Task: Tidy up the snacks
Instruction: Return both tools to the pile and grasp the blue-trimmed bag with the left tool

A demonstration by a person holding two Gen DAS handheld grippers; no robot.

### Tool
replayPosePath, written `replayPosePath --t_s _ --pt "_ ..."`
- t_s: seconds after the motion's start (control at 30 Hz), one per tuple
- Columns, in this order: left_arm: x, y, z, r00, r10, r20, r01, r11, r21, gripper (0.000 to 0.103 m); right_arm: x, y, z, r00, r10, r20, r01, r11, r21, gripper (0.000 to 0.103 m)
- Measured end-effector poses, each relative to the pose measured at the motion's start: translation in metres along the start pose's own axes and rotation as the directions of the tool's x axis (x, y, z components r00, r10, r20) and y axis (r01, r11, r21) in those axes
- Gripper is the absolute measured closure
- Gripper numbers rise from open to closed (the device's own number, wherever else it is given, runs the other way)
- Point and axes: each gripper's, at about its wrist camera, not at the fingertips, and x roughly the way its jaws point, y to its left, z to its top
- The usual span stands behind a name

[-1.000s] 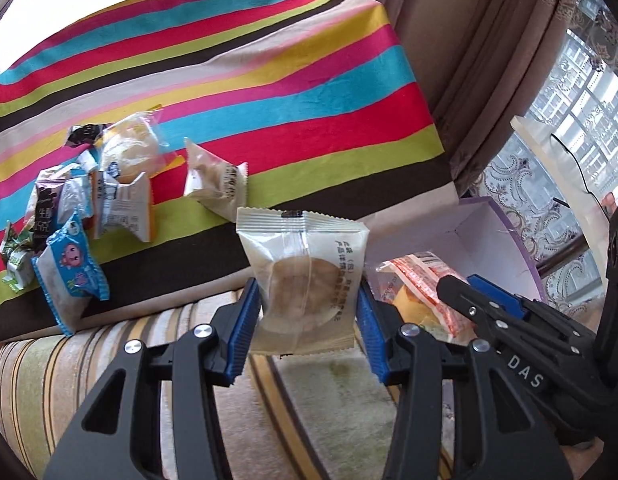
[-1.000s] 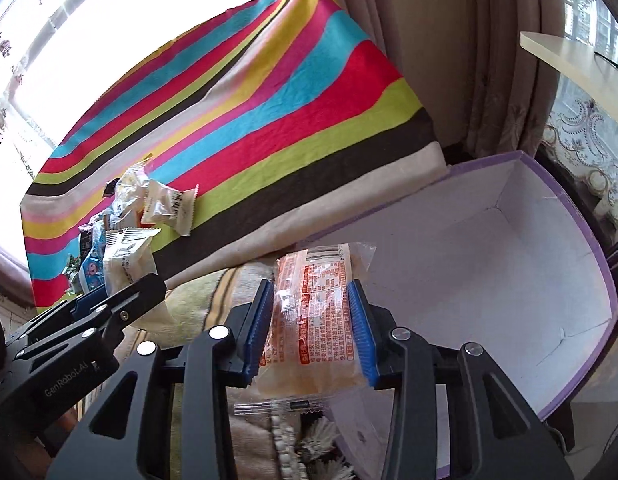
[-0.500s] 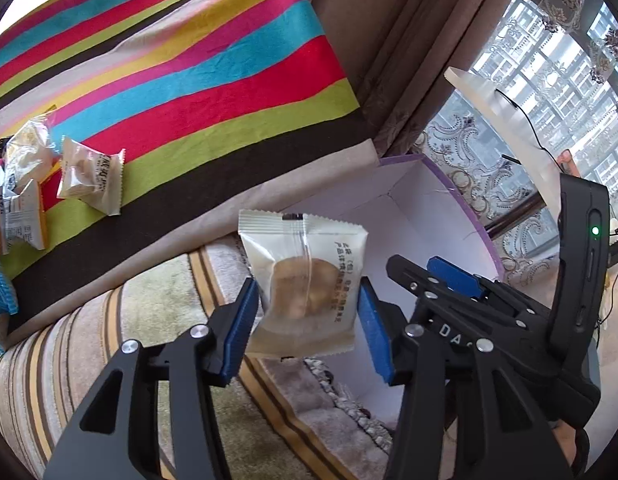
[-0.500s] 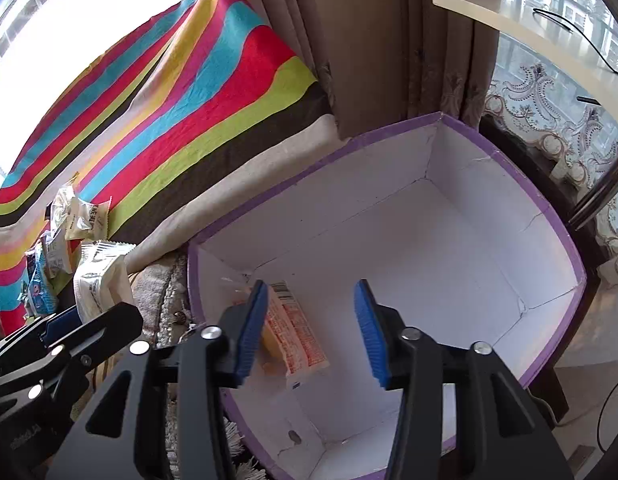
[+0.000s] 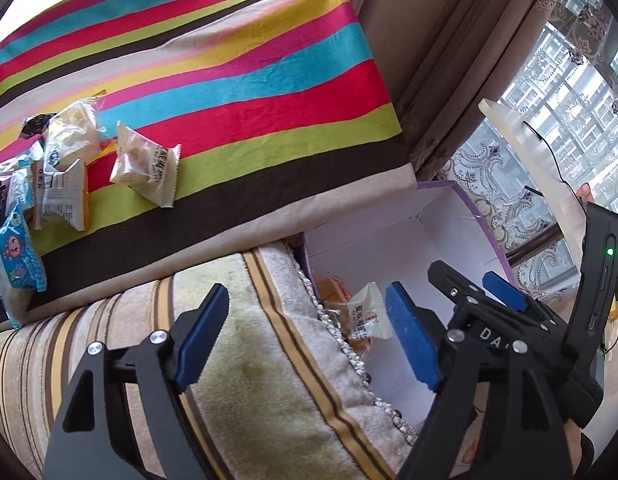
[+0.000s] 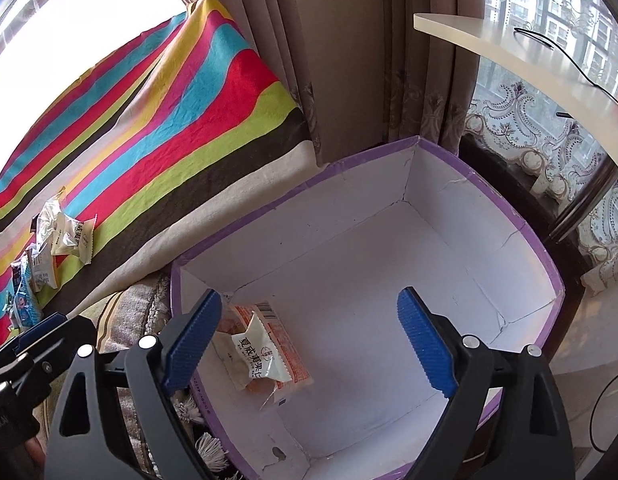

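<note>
The purple-rimmed box (image 6: pixel 509 216) sits with its white inside open to view, and two snack packets lie in its near left corner — a white packet with dark print (image 6: pixel 257 354) resting on top of an orange one (image 6: pixel 287 354). The rest of the box floor is bare white card.

The right tool (image 6: pixel 311 344) hangs over the box with its blue pads spread wide and nothing between them. The left tool (image 5: pixel 309 340) is likewise spread and empty, over the striped plush cushion (image 5: pixel 237 360) just left of the box rim.

More snacks remain on the striped cloth (image 5: pixel 229 80) to the far left: a pale packet with a round cake (image 5: pixel 145 164) lies a little apart from a cluster of wrappers (image 5: pixel 49 176), which includes a blue cartoon packet (image 5: pixel 15 256). Brown curtains (image 6: pixel 341 60) hang behind the box, with a lace-curtained window (image 6: pixel 549 128) and a pale shelf (image 6: pixel 521 56) at the right.
</note>
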Motion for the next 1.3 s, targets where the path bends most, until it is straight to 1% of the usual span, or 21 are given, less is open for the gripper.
replayPosePath --t_s 0.1,0.17,0.23,0.3,0.43,0.53,0.67,0.83,0.93,1.13,1.27,1.3 --pt "-0.006 0.011 0.0 0.999 0.039 0.011 -0.039 0.999 -0.007 0.022 0.0 0.009 -0.001 0.999 0.038 -0.013 -0.038 0.999 -0.032 0.016" --pt "-0.01 0.021 -0.001 0.998 0.062 0.009 -0.062 0.998 -0.031 0.022 -0.001 0.017 -0.002 0.997 0.069 -0.024 -0.07 0.997 -0.045 0.016" --pt "-0.014 0.032 -0.004 0.998 0.07 0.002 -0.07 0.996 -0.057 0.022 -0.001 0.025 -0.002 0.993 0.11 -0.041 -0.112 0.992 -0.056 0.016" --pt "-0.02 0.045 -0.007 0.996 0.089 0.012 -0.087 0.993 -0.083 0.022 -0.003 0.035 -0.001 0.99 0.136 -0.048 -0.14 0.986 -0.088 0.016" --pt "-0.032 0.068 -0.012 0.991 0.128 0.03 -0.123 0.985 -0.122 0.022 -0.012 0.049 0.001 0.986 0.16 -0.039 -0.164 0.976 -0.142 0.016" --pt "-0.04 0.084 -0.017 0.989 0.143 0.04 -0.135 0.978 -0.159 0.022 -0.014 0.056 0.002 0.986 0.16 -0.04 -0.164 0.972 -0.166 0.016" --pt "-0.052 0.109 -0.026 0.988 0.147 0.051 -0.132 0.965 -0.226 0.022 -0.014 0.061 0.005 0.985 0.164 -0.049 -0.17 0.97 -0.176 0.016" --pt "-0.064 0.143 -0.036 0.986 0.157 0.06 -0.128 0.935 -0.331 0.022 -0.01 0.067 0.009 0.98 0.186 -0.069 -0.195 0.966 -0.171 0.016" --pt "-0.07 0.164 -0.039 0.984 0.168 0.066 -0.13 0.912 -0.388 0.022 -0.003 0.075 0.011 0.967 0.225 -0.121 -0.24 0.962 -0.133 0.016" --pt "-0.073 0.201 -0.043 0.985 0.161 0.065 -0.109 0.866 -0.489 0.022 0.002 0.113 0.011 0.961 0.237 -0.14 -0.263 0.942 -0.21 0.016" --pt "-0.072 0.222 -0.044 0.985 0.16 0.059 -0.103 0.833 -0.543 0.021 0.008 0.13 0.015 0.956 0.249 -0.153 -0.278 0.936 -0.217 0.016" --pt "-0.071 0.226 -0.043 0.986 0.155 0.056 -0.099 0.827 -0.554 0.018 0.01 0.134 0.015 0.956 0.249 -0.157 -0.28 0.935 -0.219 0.016"
